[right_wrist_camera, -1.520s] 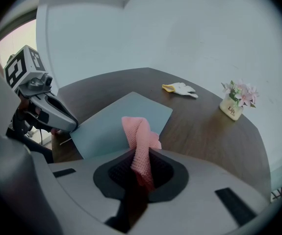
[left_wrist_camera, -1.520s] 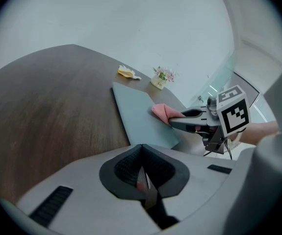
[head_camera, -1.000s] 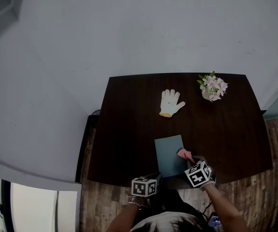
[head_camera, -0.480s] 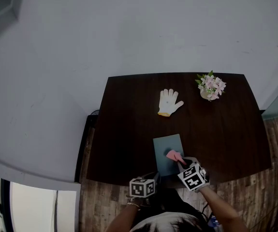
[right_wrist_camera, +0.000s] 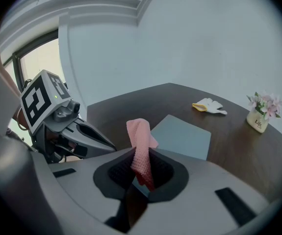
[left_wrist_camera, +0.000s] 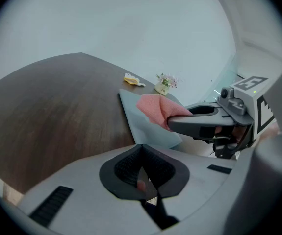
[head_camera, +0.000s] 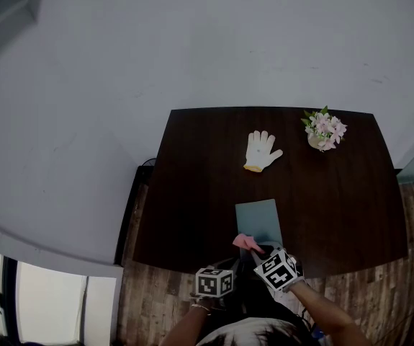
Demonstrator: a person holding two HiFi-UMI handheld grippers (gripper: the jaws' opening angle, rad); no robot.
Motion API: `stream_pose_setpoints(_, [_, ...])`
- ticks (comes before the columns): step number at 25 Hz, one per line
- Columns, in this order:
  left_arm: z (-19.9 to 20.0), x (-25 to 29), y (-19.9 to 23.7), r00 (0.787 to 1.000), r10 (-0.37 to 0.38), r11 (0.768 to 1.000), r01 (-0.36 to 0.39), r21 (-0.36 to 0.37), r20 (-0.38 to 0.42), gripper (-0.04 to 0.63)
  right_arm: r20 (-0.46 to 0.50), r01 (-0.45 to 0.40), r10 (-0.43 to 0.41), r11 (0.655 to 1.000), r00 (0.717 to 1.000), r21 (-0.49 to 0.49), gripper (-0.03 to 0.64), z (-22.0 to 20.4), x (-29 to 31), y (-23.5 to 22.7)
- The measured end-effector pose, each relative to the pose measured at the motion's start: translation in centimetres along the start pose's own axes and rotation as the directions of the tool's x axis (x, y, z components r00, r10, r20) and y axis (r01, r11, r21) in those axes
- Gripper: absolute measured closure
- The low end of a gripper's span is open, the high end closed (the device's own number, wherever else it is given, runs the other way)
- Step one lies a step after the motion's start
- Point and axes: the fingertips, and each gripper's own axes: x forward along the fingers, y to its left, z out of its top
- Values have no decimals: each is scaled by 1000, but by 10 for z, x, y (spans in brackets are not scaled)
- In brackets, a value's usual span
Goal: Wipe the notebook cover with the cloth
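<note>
A grey-blue notebook [head_camera: 258, 220] lies flat near the table's front edge; it also shows in the left gripper view as the notebook [left_wrist_camera: 143, 124] and in the right gripper view as the notebook [right_wrist_camera: 181, 136]. My right gripper [head_camera: 255, 251] is shut on a pink cloth [head_camera: 245, 241], held at the notebook's near left corner. The cloth [right_wrist_camera: 141, 151] sticks up from the jaws, and the cloth [left_wrist_camera: 155, 110] hangs over the notebook's near end. My left gripper [head_camera: 225, 269] sits off the table's front edge, shut with nothing in it.
A white work glove [head_camera: 260, 151] lies at the back middle of the dark wooden table [head_camera: 192, 186]. A small pot of pink flowers [head_camera: 323, 131] stands at the back right corner. Wooden floor shows beyond the table's front edge.
My right gripper has carried the pink cloth leftward and nearer, from the notebook's right side to its near left corner. The left gripper has stayed put.
</note>
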Motion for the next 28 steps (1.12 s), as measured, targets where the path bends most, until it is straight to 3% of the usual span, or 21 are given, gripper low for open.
stream_pose_setpoints(13, [-10, -10, 12, 1000, 19, 1000, -19, -21, 5, 577, -89, -117, 115, 993, 989, -19, 571, -15, 31, 43])
stream_pose_setpoints(28, [-11, -5, -1, 1000, 1, 1000, -1, -20, 8, 577, -112, -22, 24, 1000, 993, 19, 571, -38, 19, 10])
